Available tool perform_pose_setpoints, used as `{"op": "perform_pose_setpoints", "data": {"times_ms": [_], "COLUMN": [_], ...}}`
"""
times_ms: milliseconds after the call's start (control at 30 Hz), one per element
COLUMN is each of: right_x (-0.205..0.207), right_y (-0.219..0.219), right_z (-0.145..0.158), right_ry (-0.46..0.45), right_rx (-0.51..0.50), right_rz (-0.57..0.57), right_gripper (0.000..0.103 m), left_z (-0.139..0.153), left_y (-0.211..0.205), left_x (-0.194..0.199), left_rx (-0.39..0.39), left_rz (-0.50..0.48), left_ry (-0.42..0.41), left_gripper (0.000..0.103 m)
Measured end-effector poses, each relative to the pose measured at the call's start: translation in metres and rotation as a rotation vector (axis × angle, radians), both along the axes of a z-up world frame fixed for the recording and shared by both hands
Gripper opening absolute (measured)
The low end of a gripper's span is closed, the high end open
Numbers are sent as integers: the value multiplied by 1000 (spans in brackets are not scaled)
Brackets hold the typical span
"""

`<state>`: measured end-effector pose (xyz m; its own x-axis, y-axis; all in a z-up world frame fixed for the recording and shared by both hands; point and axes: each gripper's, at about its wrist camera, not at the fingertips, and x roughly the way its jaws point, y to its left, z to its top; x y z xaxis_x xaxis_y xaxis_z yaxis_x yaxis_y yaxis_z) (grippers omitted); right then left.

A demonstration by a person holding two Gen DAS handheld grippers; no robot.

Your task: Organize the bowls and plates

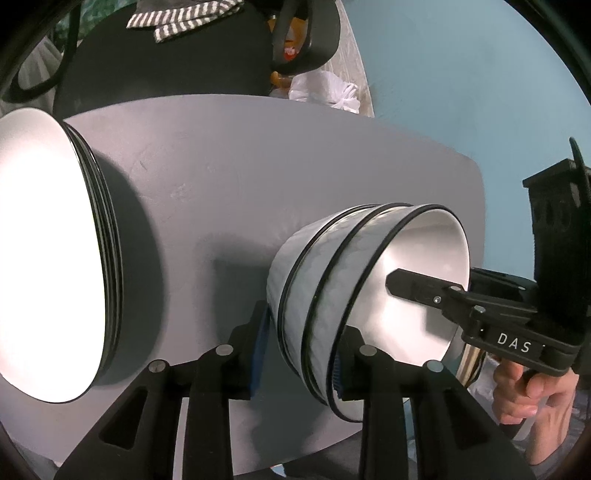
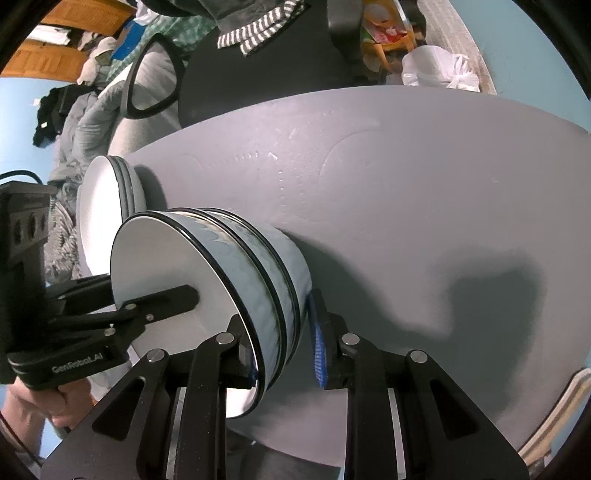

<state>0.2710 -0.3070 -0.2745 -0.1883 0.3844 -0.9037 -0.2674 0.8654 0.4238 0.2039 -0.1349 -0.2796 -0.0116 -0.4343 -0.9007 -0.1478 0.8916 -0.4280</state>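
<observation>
White bowls, apparently three nested, walls between both tongs' fingers, grip unclear; one plate stack.

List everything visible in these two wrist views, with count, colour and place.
plates: several stacked, white with black rims, table's left
bowls: three nested, white inside, pale blue outside, beside the plates
table: one, grey
office chair: one, black, behind the table
striped cloth: one, grey-white, on the chair
plastic bag: one, white, floor
left gripper: black, on the bowls' wall
right gripper: black, opposite wall
right hand: one
</observation>
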Motion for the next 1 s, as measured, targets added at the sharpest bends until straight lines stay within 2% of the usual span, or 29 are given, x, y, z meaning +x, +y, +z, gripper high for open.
{"op": "perform_pose_setpoints", "data": {"times_ms": [267,467,600,700,800,1000], "right_x": [1,1,-3,-5,-8,-15], "right_y": [-1,0,-3,-1,2,5], "right_z": [-5,-5,0,2,3,1], "right_ry": [41,35,7,-9,-17,10], "right_rx": [29,47,31,18,-9,14], "right_rz": [9,13,10,8,12,-2], "right_gripper": [28,31,23,22,20,20], "left_z": [-5,-4,5,10,11,19], "left_y": [5,5,-1,-4,1,10], "left_x": [-4,-4,-6,-7,-10,-17], "left_rx": [-46,-35,6,43,41,60], "left_rz": [38,27,13,4,16,23], "left_ry": [5,-3,-20,-24,-18,-33], "left_gripper": [31,30,28,26,26,26]}}
